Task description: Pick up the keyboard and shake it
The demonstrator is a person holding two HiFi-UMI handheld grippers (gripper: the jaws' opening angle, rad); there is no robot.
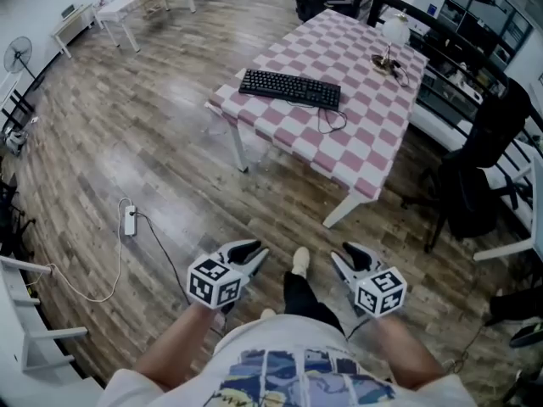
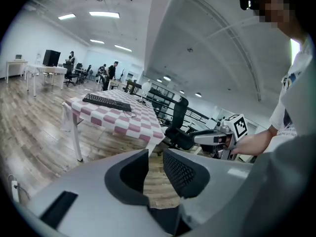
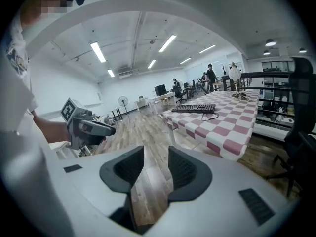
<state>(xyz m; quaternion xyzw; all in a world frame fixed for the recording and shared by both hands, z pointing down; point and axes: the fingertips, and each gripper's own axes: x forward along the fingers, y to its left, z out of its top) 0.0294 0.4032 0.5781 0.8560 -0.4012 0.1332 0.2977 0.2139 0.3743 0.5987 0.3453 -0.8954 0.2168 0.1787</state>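
Note:
A black keyboard (image 1: 290, 89) lies on the pink and white checked table (image 1: 365, 134), its cable looping toward the near edge. The table stands well ahead of me across the wooden floor. My left gripper (image 1: 254, 251) and right gripper (image 1: 348, 253) are held low in front of my body, far short of the table. Both are open with nothing between their jaws. In the left gripper view the left gripper (image 2: 155, 157) points toward the keyboard (image 2: 106, 101) in the distance. From the right gripper view, the right gripper (image 3: 155, 157) faces the keyboard (image 3: 193, 108) too.
A white power strip (image 1: 130, 220) with its cord lies on the floor to the left. A black office chair (image 1: 475, 185) stands right of the table. A small lamp (image 1: 394, 32) sits at the table's far end. White desks (image 1: 136, 2) line the back wall.

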